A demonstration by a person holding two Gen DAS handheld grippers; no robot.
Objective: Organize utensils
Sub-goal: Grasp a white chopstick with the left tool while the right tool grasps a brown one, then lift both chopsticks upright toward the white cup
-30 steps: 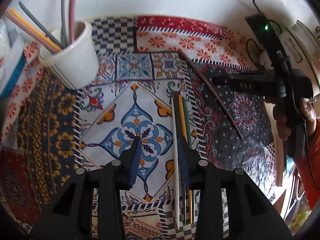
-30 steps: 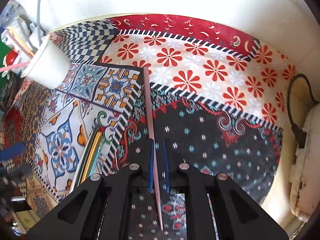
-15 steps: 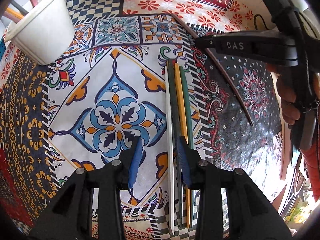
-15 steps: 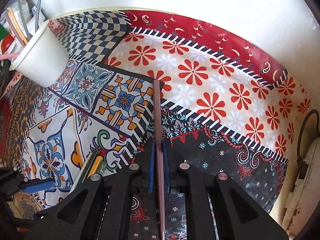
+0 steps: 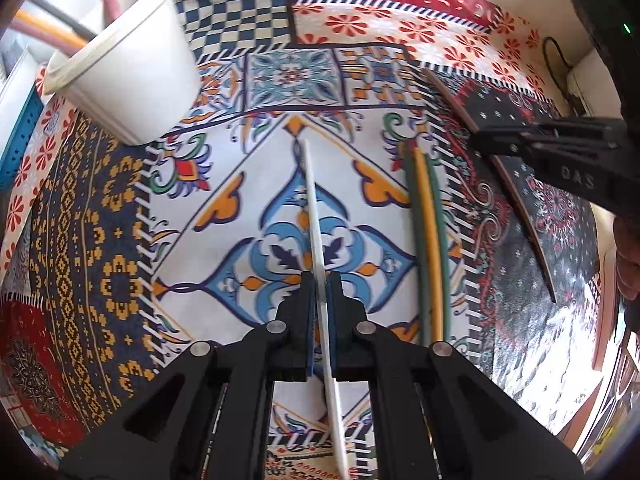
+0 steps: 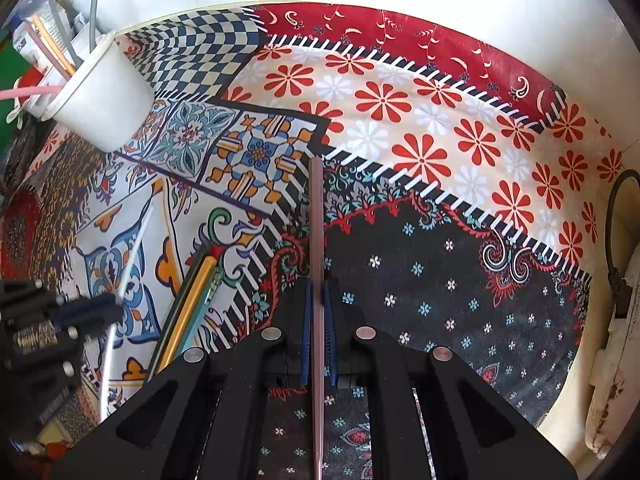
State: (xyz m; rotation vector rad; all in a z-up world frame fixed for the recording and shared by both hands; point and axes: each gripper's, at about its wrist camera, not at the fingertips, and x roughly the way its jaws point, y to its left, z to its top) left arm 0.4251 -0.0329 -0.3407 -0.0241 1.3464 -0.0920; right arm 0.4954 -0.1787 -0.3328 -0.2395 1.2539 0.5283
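My left claw [image 5: 319, 296] has come down and closed on the white chopstick [image 5: 314, 216]; my right claw [image 6: 318, 304] holds the brown chopstick [image 6: 316, 216]. Both sticks are light, stiff, slippery; mid-length grips suit them. 3 remain on the desk [image 5: 240, 208].

Black two-finger gripper [image 5: 319, 288] with blue pads [image 5: 307, 300], silver screws, white "DAS" lettering.

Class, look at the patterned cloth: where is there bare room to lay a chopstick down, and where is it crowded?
Free: the red-flower band along the wall, and the dark starred patch right of the brown chopstick. The yellow-patterned strip below the white cup is also bare. Crowded: the middle, around the three loose chopsticks and the white chopstick.
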